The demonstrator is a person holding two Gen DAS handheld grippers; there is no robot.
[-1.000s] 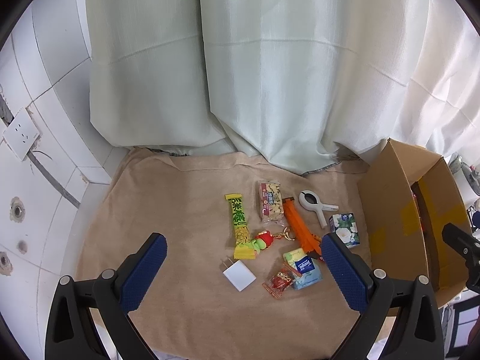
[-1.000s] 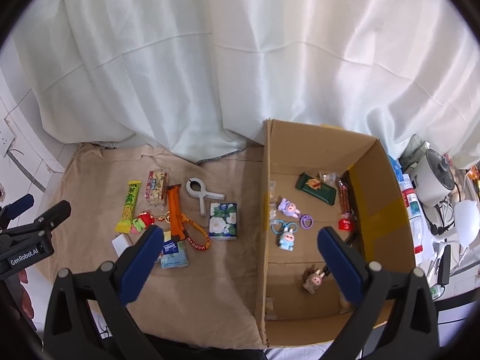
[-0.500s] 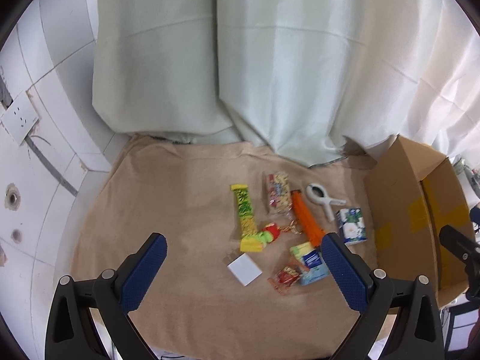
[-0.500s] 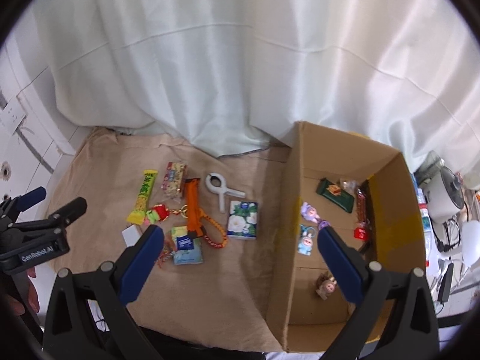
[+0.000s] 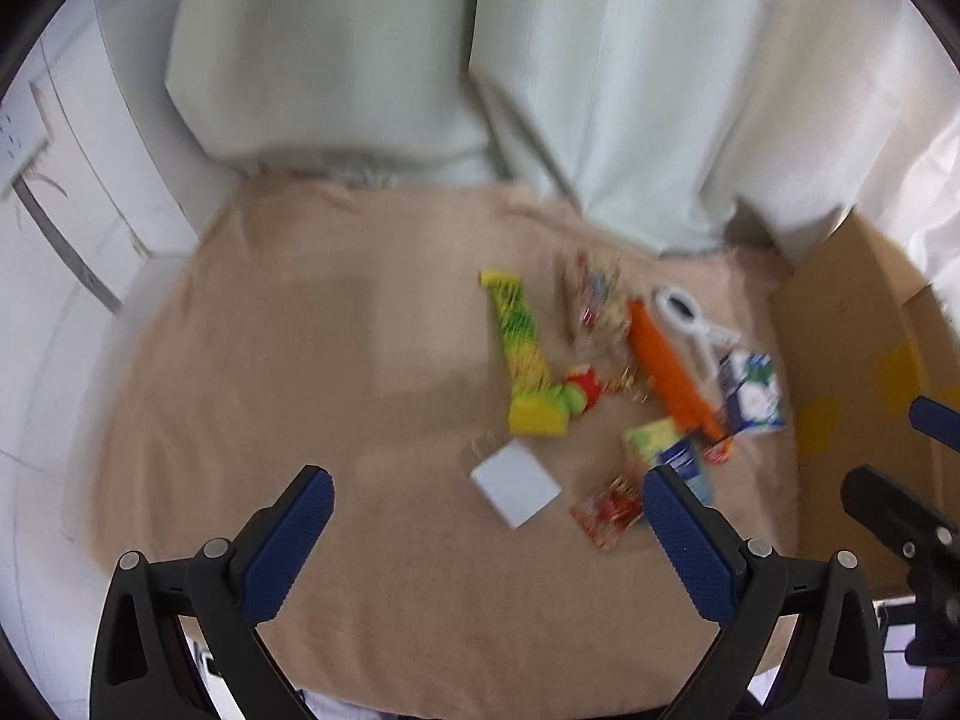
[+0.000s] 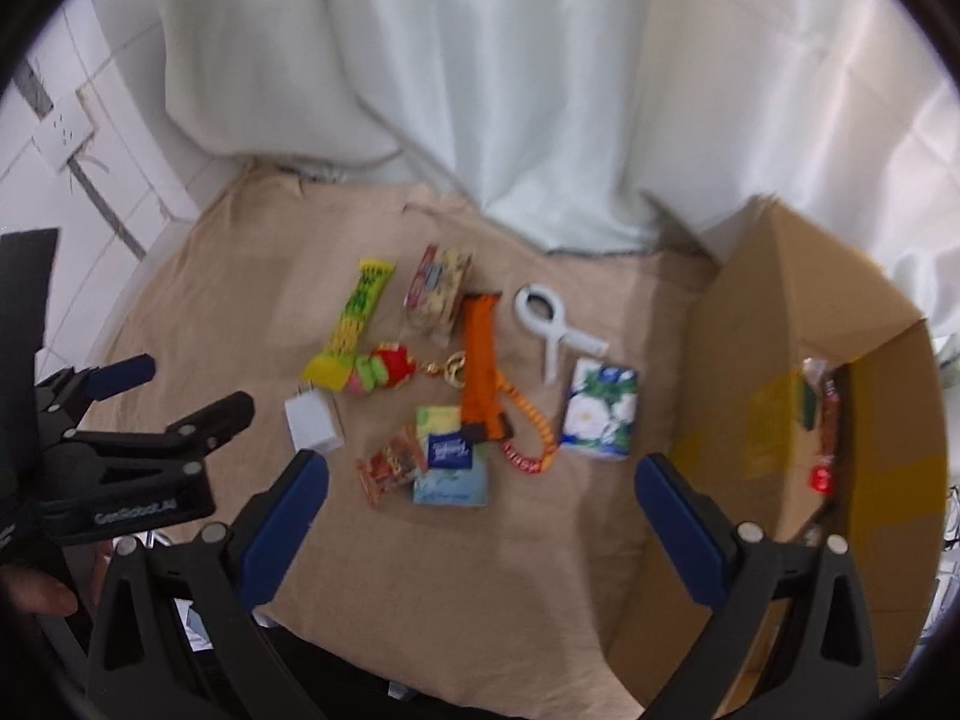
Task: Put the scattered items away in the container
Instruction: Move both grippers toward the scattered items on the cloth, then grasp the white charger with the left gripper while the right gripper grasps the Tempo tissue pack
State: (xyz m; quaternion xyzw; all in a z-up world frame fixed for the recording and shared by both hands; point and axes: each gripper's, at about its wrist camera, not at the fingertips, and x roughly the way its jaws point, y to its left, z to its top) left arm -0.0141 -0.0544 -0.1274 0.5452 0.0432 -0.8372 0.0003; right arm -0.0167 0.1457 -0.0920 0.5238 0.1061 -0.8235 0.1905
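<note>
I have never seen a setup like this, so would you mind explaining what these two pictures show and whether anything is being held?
There is no robot here: a person holds a two-finger gripper in each hand, and each gripper carries a wide-angle camera that looks forward along its blue-padded fingers. One picture comes from the left gripper, the other from the right gripper. Both have their jaws wide apart and hold nothing.

Below them a tan cloth carries scattered small things: a white charger plug, a green-yellow snack bar, an orange strap, a white clip, a flowered tissue pack and some small packets. To the right stands an open cardboard box, which already has a few items inside. The left view is blurred.
</note>
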